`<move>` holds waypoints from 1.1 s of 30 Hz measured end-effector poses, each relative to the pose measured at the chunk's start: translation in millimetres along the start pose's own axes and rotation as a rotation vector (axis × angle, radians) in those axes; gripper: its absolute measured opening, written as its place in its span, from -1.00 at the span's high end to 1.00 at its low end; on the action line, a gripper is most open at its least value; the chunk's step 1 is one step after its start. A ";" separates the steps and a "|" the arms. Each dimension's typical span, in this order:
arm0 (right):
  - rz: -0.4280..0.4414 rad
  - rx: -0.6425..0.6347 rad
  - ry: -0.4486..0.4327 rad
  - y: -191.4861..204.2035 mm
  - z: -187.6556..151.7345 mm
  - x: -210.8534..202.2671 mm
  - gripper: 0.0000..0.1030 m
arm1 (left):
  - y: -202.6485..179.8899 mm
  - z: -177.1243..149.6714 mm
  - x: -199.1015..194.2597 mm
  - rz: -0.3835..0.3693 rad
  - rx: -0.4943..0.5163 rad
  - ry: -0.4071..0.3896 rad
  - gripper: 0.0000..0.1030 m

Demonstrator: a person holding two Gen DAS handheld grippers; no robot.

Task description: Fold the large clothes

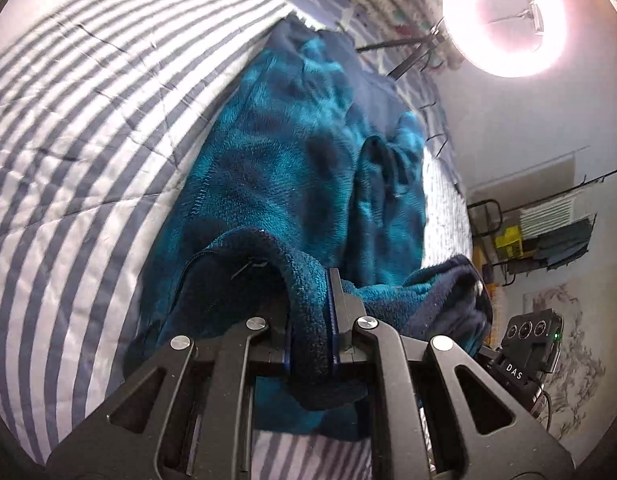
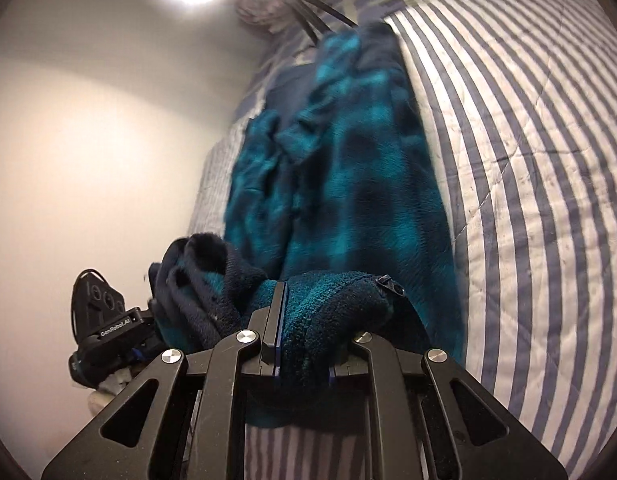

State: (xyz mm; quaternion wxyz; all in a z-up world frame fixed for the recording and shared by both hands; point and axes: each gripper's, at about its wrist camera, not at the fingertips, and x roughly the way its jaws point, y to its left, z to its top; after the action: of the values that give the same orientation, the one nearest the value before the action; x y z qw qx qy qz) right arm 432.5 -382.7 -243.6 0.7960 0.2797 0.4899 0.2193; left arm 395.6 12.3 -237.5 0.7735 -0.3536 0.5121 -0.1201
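Left gripper (image 1: pixel 310 320): fingers pinching a thick rolled edge of the fleece garment (image 1: pixel 292 152), dark navy trim bunched between the pads. A zipper line runs just beside the clamped fold on the left wrist view.

Right gripper (image 2: pixel 304 332): fingers closed on another bunched edge of the same fleece garment (image 2: pixel 340 184); zipper pull (image 2: pixel 390 286) sits at the right side of the pinched wad, touching it.

Beyond the fingers: garment is teal-and-navy patterned plush, stretched away from both grippers along the bed (image 1: pixel 80 128), which is covered in a blue-and-white striped quilt. The far end lies near the head of the bed; the middle is wrinkled, with one loose flap raised. Ring light (image 1: pixel 504 16) on a stand beyond the bed. Each gripper is visible in the other's view, near each other.

Judged step: near edge lifted, about to be carried over for a fold.

Risks:
- Thick plush may slip from the pads if pulled hard; the grip holds a wad, not a flat layer.
- Uneven lift between hands would skew the fold.
- Wrinkled middle may be trapped under the fold.
- Zipper pull could snag.
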 end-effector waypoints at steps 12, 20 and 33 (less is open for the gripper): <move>0.113 0.133 0.076 -35.4 19.4 19.3 0.65 | 8.8 27.0 7.5 -0.058 -0.008 0.166 0.61; 0.189 0.169 0.083 -45.1 20.4 3.4 0.54 | 19.4 36.1 4.0 -0.163 -0.136 0.218 0.34; 0.413 0.256 0.090 -85.9 18.1 -51.9 0.26 | 25.9 46.4 -21.5 -0.285 -0.160 0.217 0.17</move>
State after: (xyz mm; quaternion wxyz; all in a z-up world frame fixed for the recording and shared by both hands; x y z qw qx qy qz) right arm 433.3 -483.4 -259.7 0.6697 0.4627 0.4810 0.3256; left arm 422.2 62.4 -229.2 0.6585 -0.4678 0.5451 -0.2246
